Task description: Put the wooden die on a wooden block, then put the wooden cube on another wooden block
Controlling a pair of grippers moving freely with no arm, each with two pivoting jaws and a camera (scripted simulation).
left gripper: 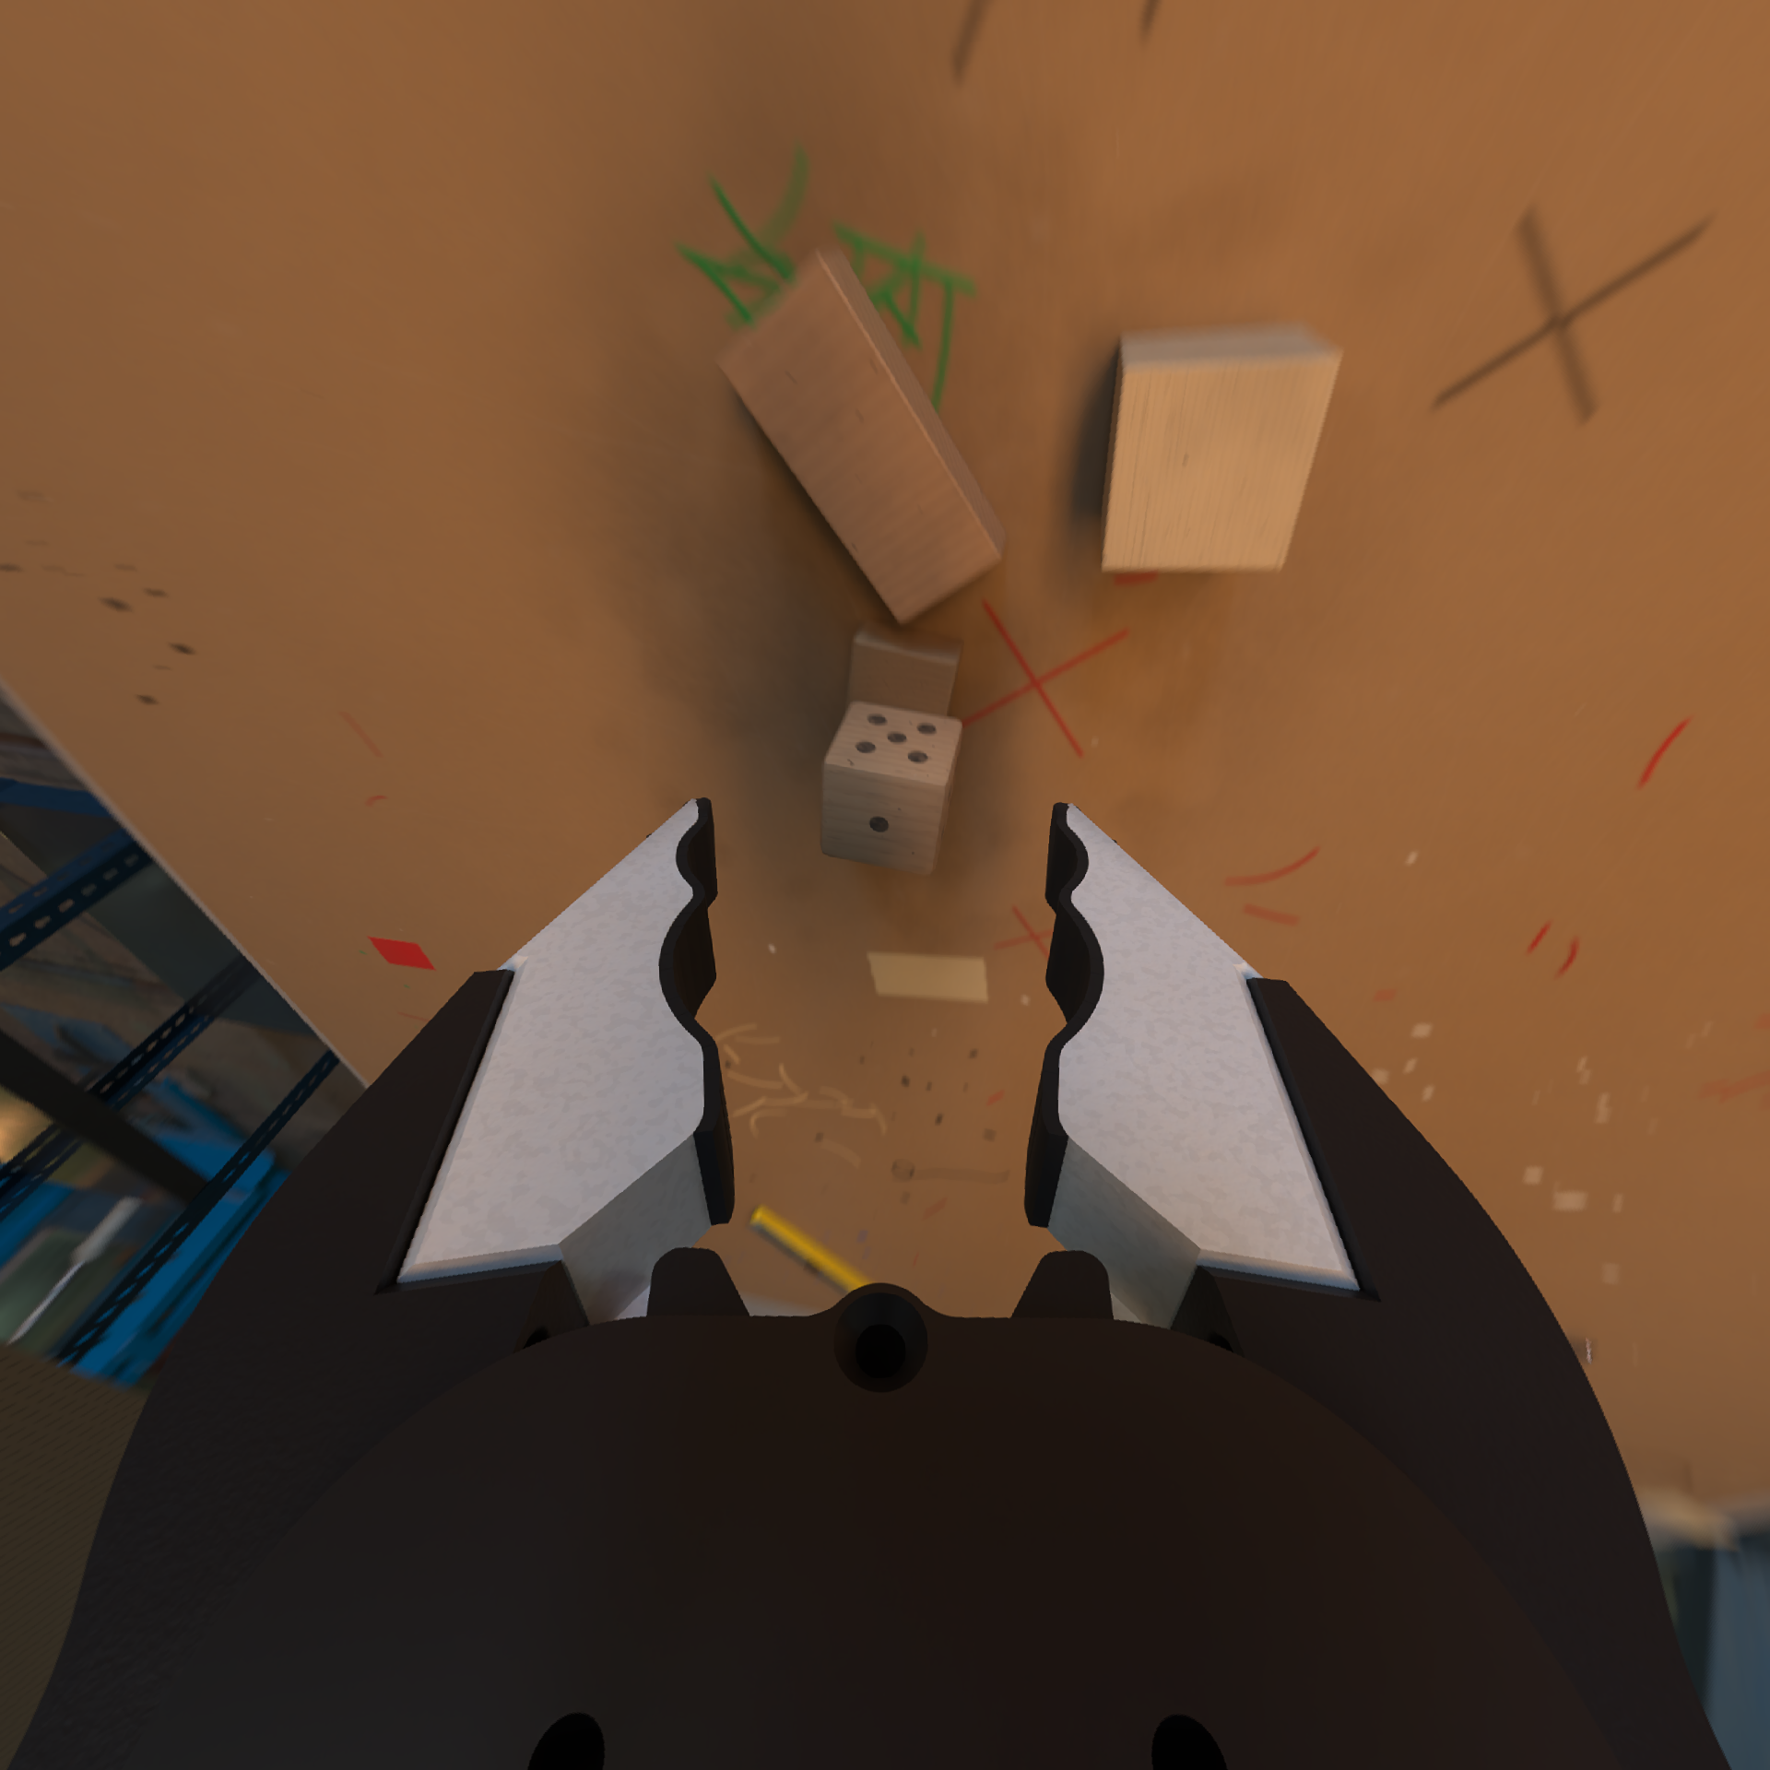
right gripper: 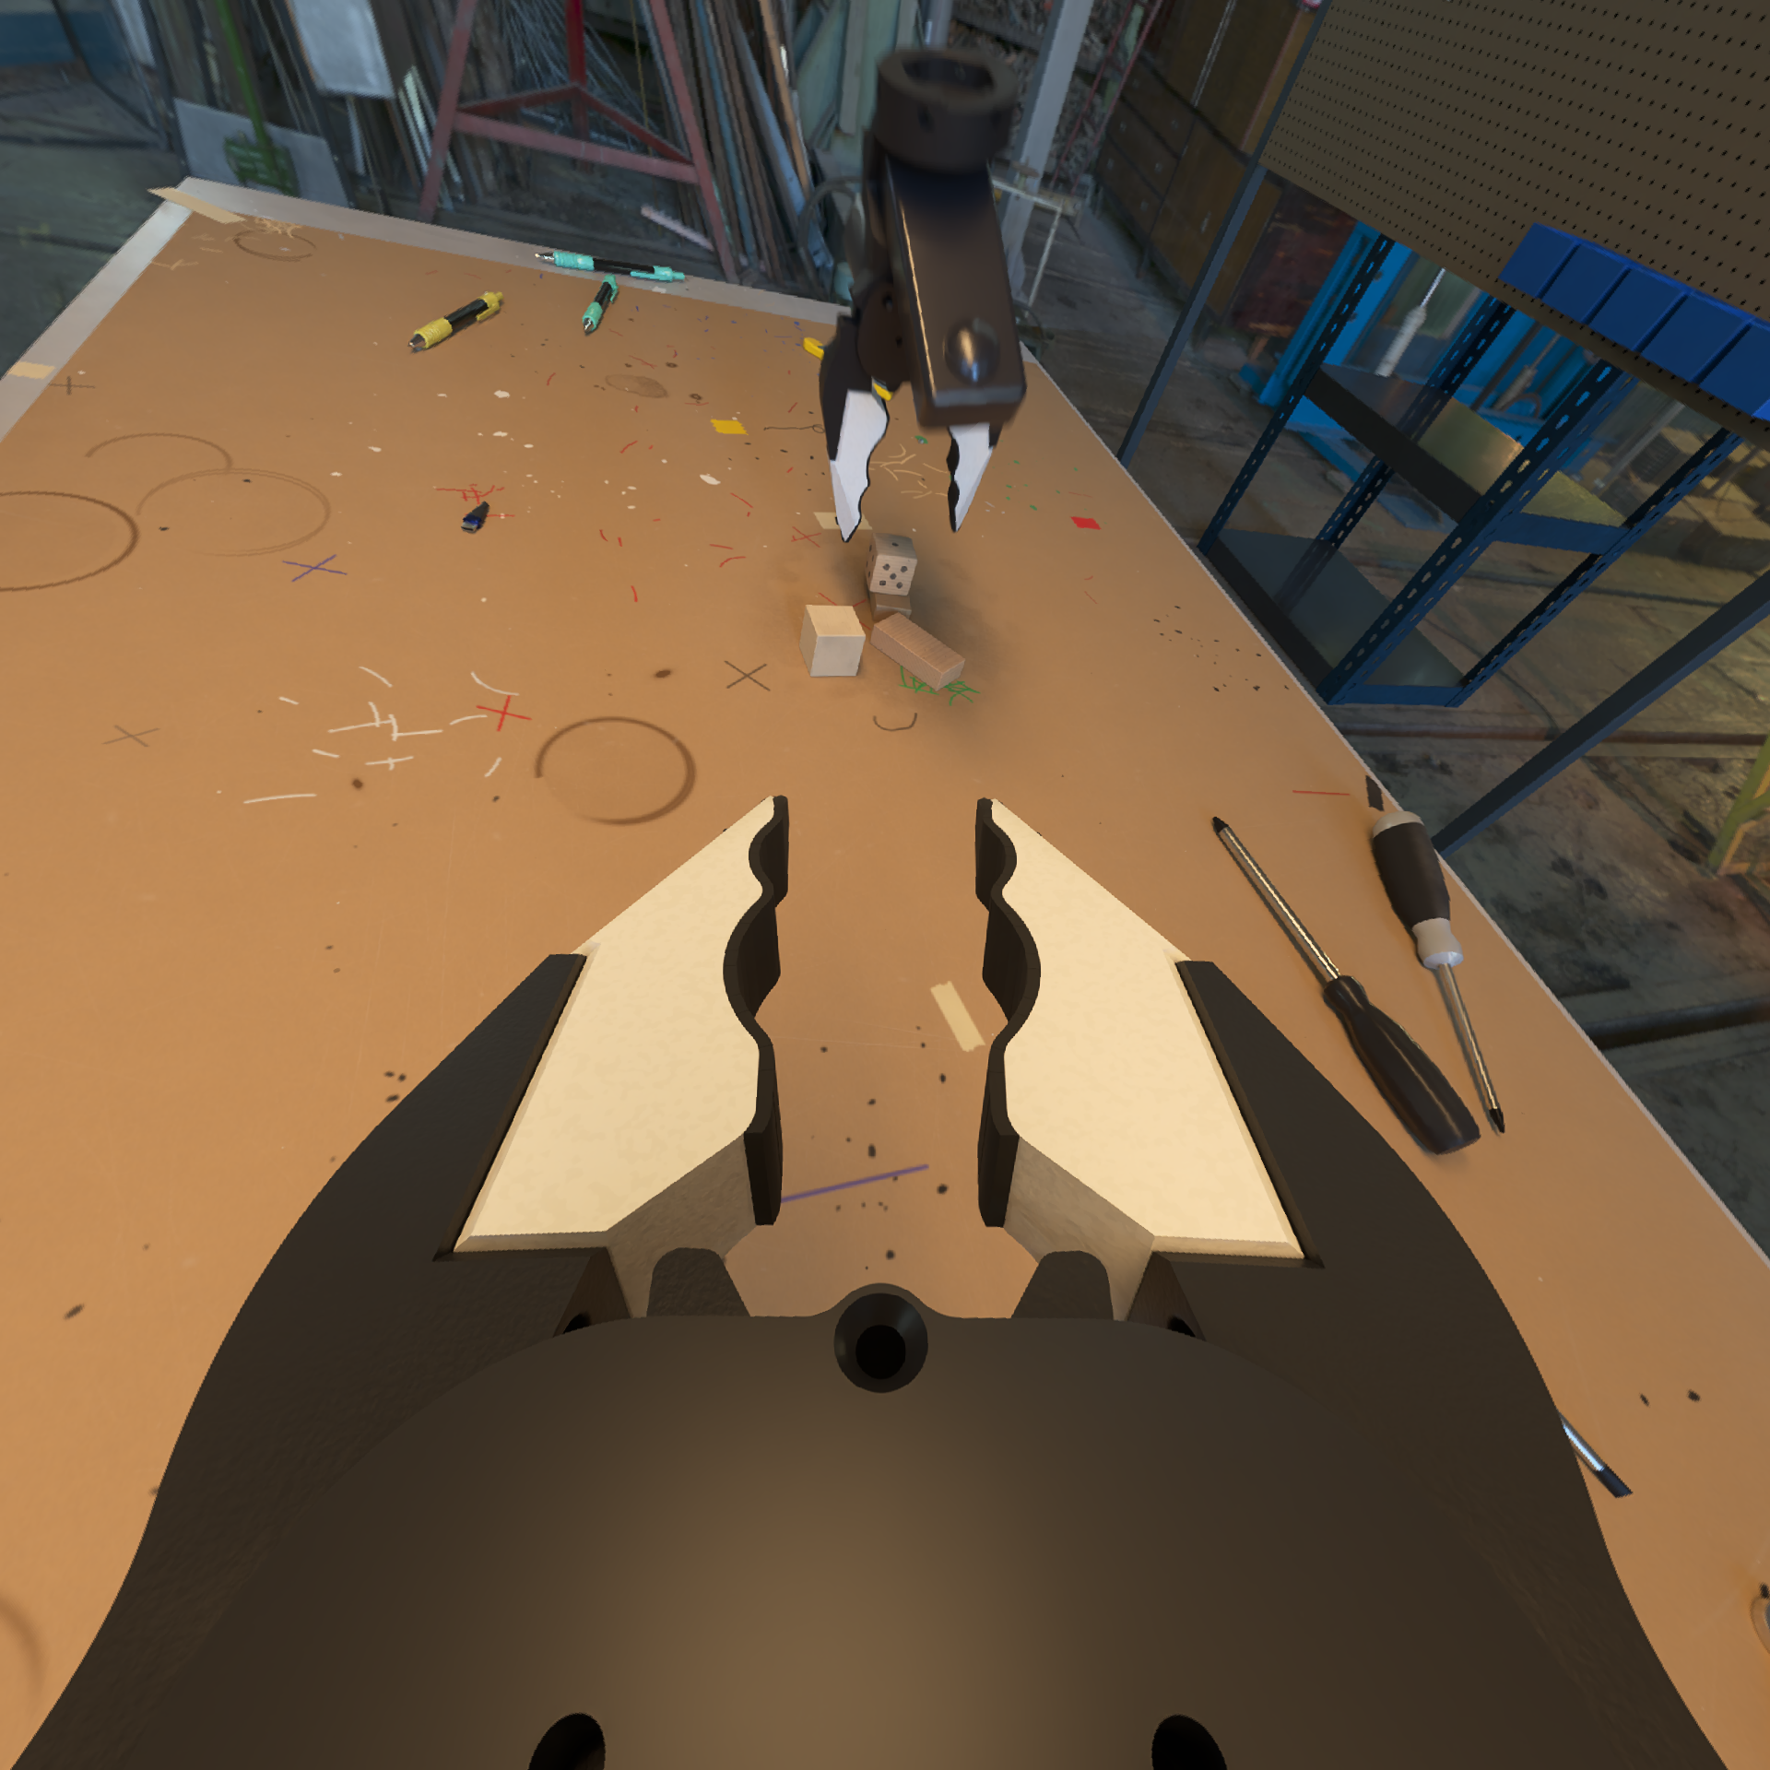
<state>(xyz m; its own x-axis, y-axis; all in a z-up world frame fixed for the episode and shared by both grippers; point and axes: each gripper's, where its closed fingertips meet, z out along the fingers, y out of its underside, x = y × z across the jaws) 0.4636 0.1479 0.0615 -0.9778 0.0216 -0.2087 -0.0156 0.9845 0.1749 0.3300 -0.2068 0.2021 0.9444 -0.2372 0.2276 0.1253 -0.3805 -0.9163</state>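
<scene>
a: die point(left gripper: 891, 785) — pale wood, drilled dark pips, five showing on top. it sits on a small darker wooden block point(left gripper: 903, 670), edges a little rounded.

b: left tongs point(left gripper: 881, 843)?

a: spread wide, nothing between them, hanging above the die without touching it. pale speckled fingers point(left gripper: 594, 1034), black scalloped inner pads.

b: cube?

a: wooden cube point(left gripper: 1209, 450), light, fine straight grain, sharp corners, resting on the tabletop point(left gripper: 383, 383) just beside a long wooden block point(left gripper: 857, 431). that long one is smooth, brownish, lying flat at a slant over green scribbles.

b: from the other side?

a: right tongs point(right gripper: 881, 843) apart and empty, well back from the cluster, cream-looking fingers. the tabletop is matte brown board, scuffed with ring stains, chalky dashes and crosses. two screwdrivers point(right gripper: 1379, 1034) lie near its right edge, slim metal shafts, dark handles. pens point(right gripper: 455, 321) lie along the far edge.
</scene>
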